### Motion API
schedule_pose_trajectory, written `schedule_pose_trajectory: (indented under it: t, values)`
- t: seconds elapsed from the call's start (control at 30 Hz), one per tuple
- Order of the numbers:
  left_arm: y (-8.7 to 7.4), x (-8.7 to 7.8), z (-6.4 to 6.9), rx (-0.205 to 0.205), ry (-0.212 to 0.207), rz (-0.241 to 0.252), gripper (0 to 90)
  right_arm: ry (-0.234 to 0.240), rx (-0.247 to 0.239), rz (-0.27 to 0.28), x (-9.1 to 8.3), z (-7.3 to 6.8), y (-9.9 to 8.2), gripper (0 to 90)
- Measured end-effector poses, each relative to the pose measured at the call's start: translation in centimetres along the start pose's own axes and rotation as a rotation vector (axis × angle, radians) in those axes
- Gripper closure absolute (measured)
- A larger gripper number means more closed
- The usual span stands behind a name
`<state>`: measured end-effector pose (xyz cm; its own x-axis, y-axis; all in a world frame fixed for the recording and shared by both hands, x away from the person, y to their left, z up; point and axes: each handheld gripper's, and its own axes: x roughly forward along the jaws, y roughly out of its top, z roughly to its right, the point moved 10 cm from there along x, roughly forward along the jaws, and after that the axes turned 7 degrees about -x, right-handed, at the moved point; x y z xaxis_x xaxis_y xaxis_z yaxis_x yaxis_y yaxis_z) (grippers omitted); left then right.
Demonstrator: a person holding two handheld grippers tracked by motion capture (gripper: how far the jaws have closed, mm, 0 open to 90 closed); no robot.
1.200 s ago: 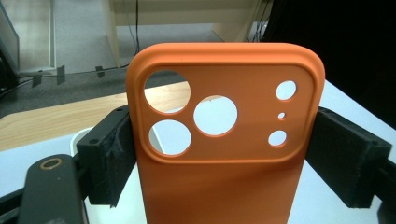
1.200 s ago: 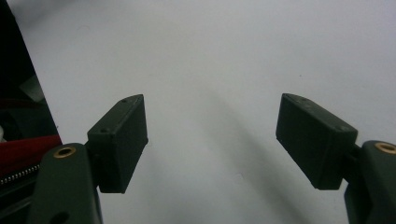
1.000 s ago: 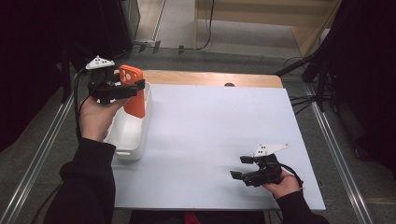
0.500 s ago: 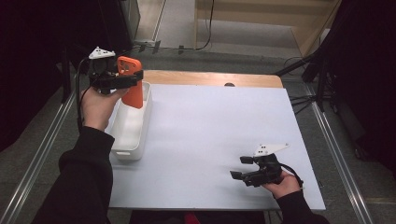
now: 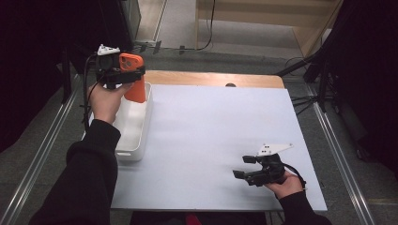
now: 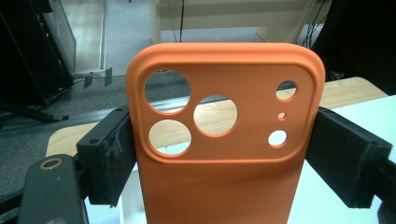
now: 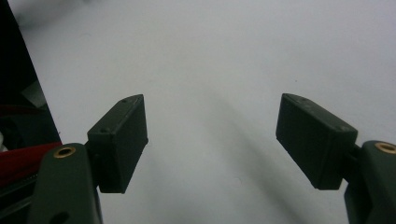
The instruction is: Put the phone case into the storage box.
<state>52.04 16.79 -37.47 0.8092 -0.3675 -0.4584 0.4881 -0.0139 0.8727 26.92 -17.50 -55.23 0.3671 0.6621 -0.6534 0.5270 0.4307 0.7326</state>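
Observation:
An orange phone case (image 5: 134,89) with camera cut-outs hangs upright over the far end of a white tray (image 5: 135,131) at the table's left. My left gripper (image 5: 133,72) is shut on it. In the left gripper view both black pads (image 6: 109,158) press the side edges of the case (image 6: 224,186) just below its camera holes. Near the front right of the white tabletop (image 5: 211,136), my right gripper (image 5: 243,167) stands open and points left. In the right gripper view nothing lies between the jaws of the right gripper (image 7: 212,140), just bare white surface.
A strip of wooden table edge (image 5: 211,78) runs along the far side of the white surface. Metal rails (image 5: 338,150) flank the table on the floor at both sides. Dark stands and cables sit beyond the far edge.
My left hand has carried the orange case away from the person, toward the far end of the tray. The right gripper has stayed where it was.

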Motion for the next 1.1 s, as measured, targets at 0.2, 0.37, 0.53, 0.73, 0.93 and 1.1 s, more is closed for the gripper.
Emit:
schedule_pose_trajectory:
  t: [0.2,0.37,0.53,0.73,0.93,1.1]
  values:
    - [0.4,1.0,0.1,-0.006,0.012,0.017,15.6,0.001,0.002,0.002,-0.1,0.1,0.0,23.7]
    - [0.5,1.9,-0.3,-0.010,0.028,0.023,15.6,-0.003,0.005,0.010,-0.2,0.2,0.0,23.8]
    - [0.7,2.6,-1.3,-0.027,0.060,0.044,15.6,-0.003,0.010,0.012,-0.2,0.2,0.0,23.7]
    - [0.2,3.7,-1.7,-0.014,0.096,0.036,15.5,-0.003,0.011,0.011,-0.2,0.3,0.0,23.8]
    - [0.3,4.6,-2.3,-0.037,0.128,0.058,15.6,-0.006,0.007,0.016,-0.3,0.4,0.0,23.7]
    - [0.2,5.1,-2.6,-0.031,0.148,0.063,15.6,-0.009,0.007,0.017,-0.3,0.4,0.0,23.7]
